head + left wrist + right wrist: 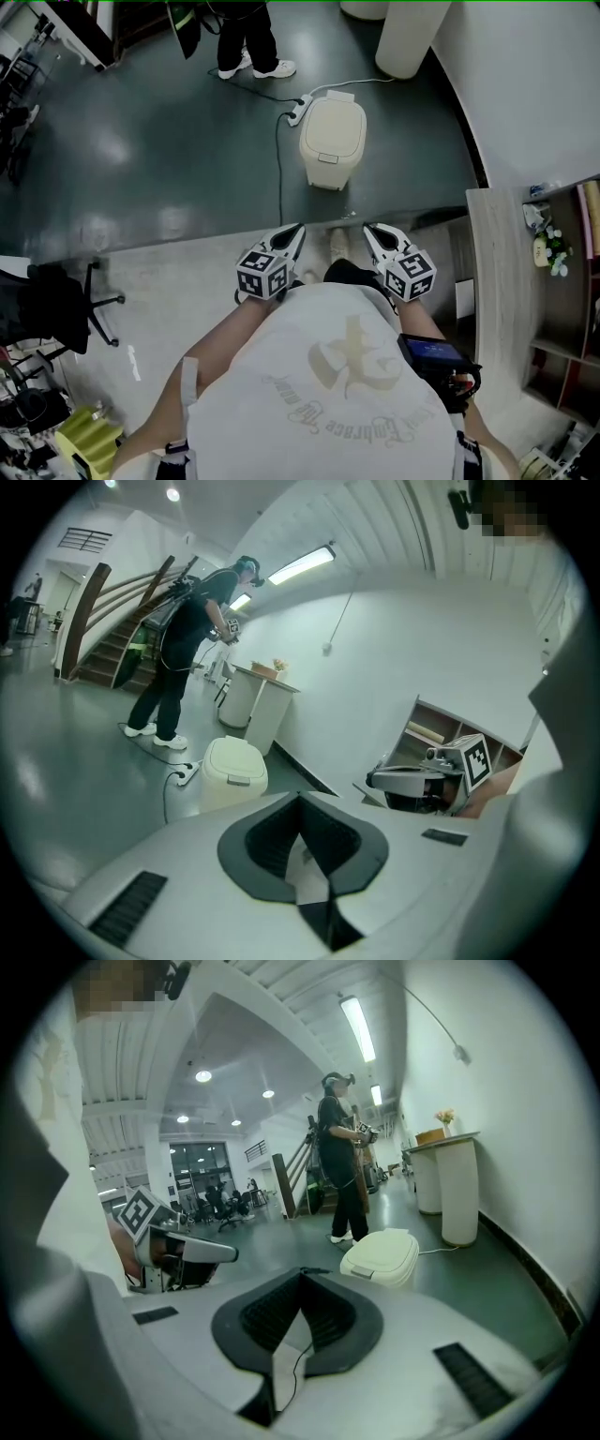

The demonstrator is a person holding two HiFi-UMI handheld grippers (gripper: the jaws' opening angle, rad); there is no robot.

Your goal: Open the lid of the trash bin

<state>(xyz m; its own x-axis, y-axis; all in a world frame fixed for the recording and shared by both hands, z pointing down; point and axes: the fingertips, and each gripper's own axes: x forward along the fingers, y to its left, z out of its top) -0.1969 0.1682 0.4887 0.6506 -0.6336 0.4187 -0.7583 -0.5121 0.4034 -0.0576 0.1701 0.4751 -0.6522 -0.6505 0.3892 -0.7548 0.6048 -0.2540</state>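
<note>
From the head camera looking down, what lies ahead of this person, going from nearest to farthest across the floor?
The person's own shirt → left tongs and right tongs, side by side → trash bin → another person's white shoes.

The only lettering is a curved line of script (328, 427) printed across the person's pale shirt (281, 375), near the bottom of the head view; it lies upside down there and is too small and faint to read with certainty. The cube (262, 274) on the left gripper (296, 230) and the cube (410, 275) on the right gripper (370, 230) bear black-and-white square markers, with no letters or numbers
</note>
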